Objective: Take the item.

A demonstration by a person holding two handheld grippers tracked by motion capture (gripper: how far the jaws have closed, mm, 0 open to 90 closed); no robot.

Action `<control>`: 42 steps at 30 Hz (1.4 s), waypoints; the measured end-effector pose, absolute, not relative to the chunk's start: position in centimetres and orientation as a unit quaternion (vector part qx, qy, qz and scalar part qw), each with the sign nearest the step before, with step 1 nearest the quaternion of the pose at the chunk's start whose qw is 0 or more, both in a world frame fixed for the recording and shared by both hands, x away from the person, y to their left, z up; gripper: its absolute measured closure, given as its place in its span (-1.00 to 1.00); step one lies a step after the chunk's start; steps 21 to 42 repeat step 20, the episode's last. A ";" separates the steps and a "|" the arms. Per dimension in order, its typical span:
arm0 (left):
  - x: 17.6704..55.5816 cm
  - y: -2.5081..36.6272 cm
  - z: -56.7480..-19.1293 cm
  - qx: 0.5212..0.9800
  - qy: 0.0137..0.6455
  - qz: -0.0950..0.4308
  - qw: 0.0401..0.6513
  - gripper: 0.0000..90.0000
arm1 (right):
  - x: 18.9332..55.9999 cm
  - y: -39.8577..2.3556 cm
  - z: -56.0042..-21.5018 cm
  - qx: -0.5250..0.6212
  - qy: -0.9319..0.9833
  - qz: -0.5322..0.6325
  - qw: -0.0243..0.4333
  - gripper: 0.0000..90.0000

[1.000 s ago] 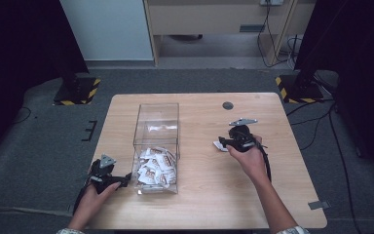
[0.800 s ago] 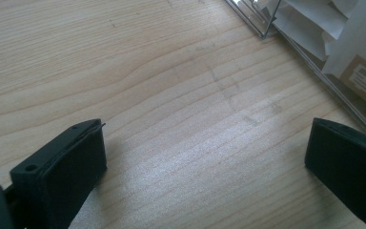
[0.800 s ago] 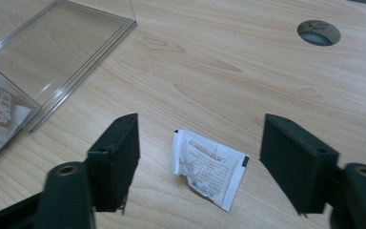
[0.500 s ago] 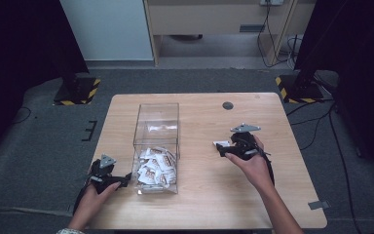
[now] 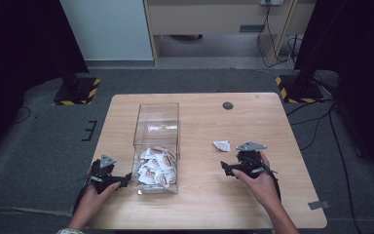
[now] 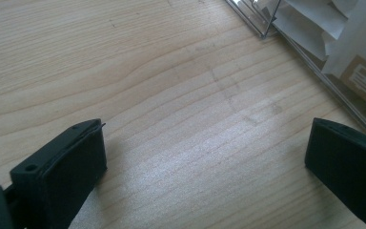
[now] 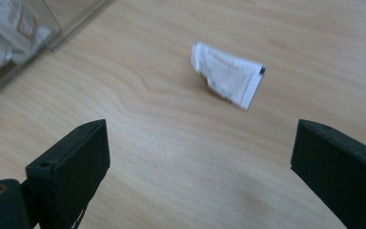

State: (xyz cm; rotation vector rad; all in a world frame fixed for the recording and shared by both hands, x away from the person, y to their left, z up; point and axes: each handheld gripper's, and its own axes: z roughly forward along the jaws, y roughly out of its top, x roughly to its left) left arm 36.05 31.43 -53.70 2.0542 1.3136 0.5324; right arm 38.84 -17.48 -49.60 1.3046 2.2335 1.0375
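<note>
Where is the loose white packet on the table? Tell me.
In the high view the loose packet lies flat right of the clear box, just beyond the open right claw, untouched.

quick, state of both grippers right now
left gripper: open, nothing between its jaws
right gripper: open, jaws just opened, packet lies free on the table

I work in what looks like a lab or recording room: my plain wooden table (image 5: 253, 122) stands alone on grey carpet (image 5: 44, 146), flanked by two dark stands whose bases (image 5: 75, 90) carry yellow-and-black hazard tape. Cables (image 5: 321, 122) trail over the floor, black curtains (image 5: 19, 44) close both sides, and a pale cabinet (image 5: 199, 17) lines the back wall.
</note>
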 end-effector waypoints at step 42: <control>36.1 31.4 -53.7 0.781 0.499 0.202 0.317 -1.00 | 36.7 -17.6 -53.9 0.459 0.803 0.333 0.186 -0.97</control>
